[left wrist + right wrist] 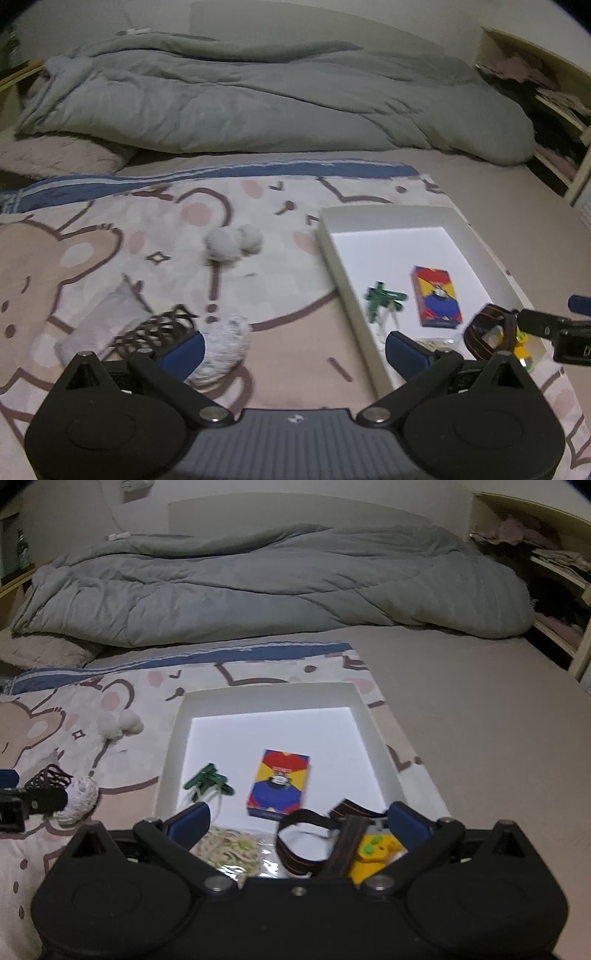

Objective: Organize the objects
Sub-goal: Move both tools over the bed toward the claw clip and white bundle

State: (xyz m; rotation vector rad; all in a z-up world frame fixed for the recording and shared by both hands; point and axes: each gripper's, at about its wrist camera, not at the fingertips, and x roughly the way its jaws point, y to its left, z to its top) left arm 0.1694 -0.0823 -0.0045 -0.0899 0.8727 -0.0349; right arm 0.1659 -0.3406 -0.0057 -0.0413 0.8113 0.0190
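The left gripper (293,345) is spread wide with nothing in it. A fluffy white ball (221,349) lies on the bed just beside its left finger: light, soft, squashy, best pinched across its middle. The right gripper (299,821), also spread, hovers over a strap (306,834) in the white box (173,738).

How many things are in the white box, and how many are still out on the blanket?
In the white box: 5 (green toy, colourful card box, noodle packet, dark strap, yellow toy)
On the blanket: 4 (pom-pom pair, white knit bundle, dark net thing, clear bag)
Total: 9
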